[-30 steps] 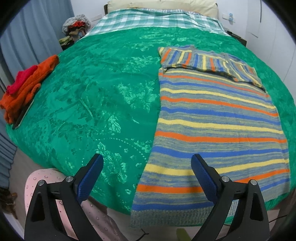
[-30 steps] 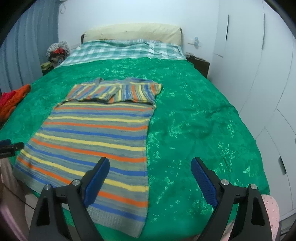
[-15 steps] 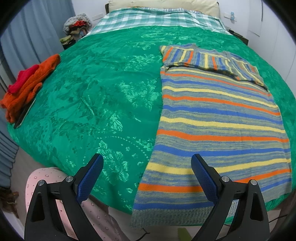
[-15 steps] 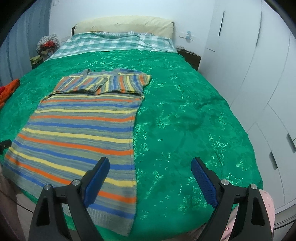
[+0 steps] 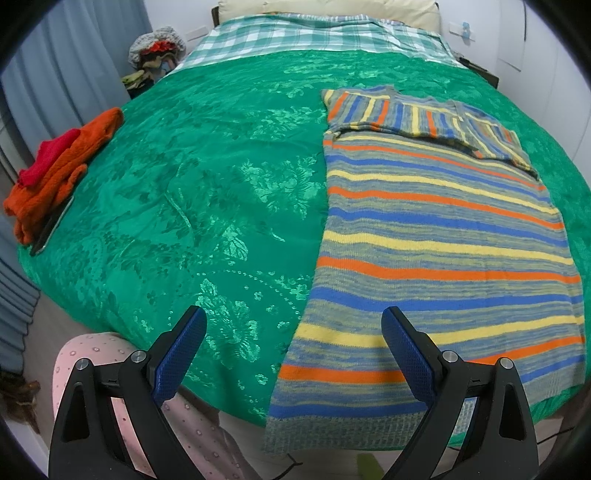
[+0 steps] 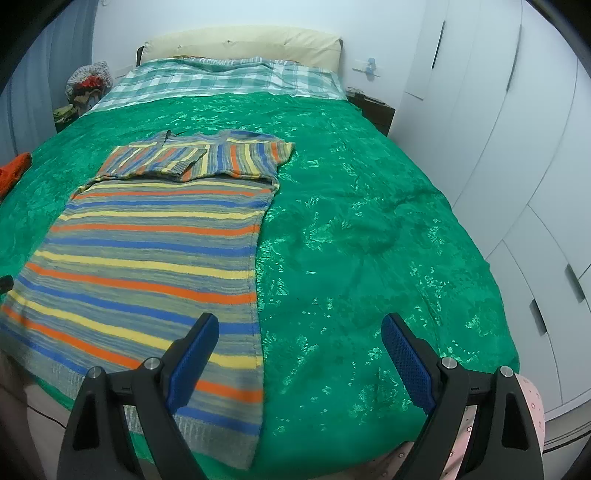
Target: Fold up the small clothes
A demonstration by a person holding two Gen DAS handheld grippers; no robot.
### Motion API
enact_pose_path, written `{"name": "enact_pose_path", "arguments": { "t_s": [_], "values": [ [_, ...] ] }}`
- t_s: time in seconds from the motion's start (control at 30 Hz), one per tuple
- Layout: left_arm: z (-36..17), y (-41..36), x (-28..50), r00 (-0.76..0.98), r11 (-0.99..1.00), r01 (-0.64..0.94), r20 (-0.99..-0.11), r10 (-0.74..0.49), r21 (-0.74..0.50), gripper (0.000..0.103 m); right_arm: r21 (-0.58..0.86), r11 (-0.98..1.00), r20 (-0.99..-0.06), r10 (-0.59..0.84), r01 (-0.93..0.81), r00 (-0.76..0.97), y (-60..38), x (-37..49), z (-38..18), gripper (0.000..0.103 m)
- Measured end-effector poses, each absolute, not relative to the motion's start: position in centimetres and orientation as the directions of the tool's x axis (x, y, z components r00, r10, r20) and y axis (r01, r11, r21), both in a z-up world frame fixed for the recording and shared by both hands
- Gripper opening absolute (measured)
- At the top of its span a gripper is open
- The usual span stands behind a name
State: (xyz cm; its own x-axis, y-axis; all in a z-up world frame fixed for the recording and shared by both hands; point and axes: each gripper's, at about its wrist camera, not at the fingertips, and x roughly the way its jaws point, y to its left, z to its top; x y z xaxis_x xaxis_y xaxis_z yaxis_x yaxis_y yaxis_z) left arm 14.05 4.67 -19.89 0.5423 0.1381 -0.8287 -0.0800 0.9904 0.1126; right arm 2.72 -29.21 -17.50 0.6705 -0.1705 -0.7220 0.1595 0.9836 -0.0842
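Note:
A striped knit sweater (image 5: 436, 236) in grey, blue, orange and yellow lies flat on the green bedspread (image 5: 207, 192), its sleeves folded across the chest at the far end and its hem hanging over the near bed edge. It also shows in the right wrist view (image 6: 155, 251). My left gripper (image 5: 293, 332) is open and empty, above the near bed edge over the sweater's left hem corner. My right gripper (image 6: 299, 338) is open and empty, above the sweater's right hem corner and the bedspread (image 6: 369, 229).
A pile of orange and red clothes (image 5: 55, 170) with a dark flat object lies at the bed's left edge. A checked sheet (image 5: 314, 33) and a pillow are at the head. White wardrobe doors (image 6: 517, 147) stand on the right. Clutter (image 6: 86, 83) sits beside the bed.
Both grippers have moved a little closer to the bed and the sweater's hem. Both stay open and empty. The sweater has not moved.

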Motion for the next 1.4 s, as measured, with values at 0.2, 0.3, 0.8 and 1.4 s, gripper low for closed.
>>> {"name": "enact_pose_path", "arguments": {
  "t_s": [0.2, 0.3, 0.8, 1.4],
  "values": [
    [-19.9, 4.7, 14.1, 0.541, 0.99, -0.081, -0.829, 0.141, 0.115, 0.097, -0.086, 0.983, -0.723, -0.173, 0.161, 0.669, -29.3, 2.7, -17.5, 0.089],
    [-19.9, 4.7, 14.1, 0.541, 0.99, -0.081, -0.829, 0.14, 0.115, 0.097, -0.085, 0.983, -0.723, -0.172, 0.161, 0.669, -29.3, 2.7, -17.5, 0.089],
    [-20.2, 4.8, 14.0, 0.537, 0.99, -0.079, -0.832, 0.141, 0.116, 0.097, -0.086, 0.983, -0.723, -0.175, 0.164, 0.668, -29.3, 2.7, -17.5, 0.089],
    [-23.3, 4.6, 12.6, 0.255, 0.996, 0.081, -0.965, -0.058, -0.038, 0.06, 0.399, 0.915, -0.858, 0.35, 0.058, 0.375, -35.2, 3.5, -19.4, 0.085]
  ]
}}
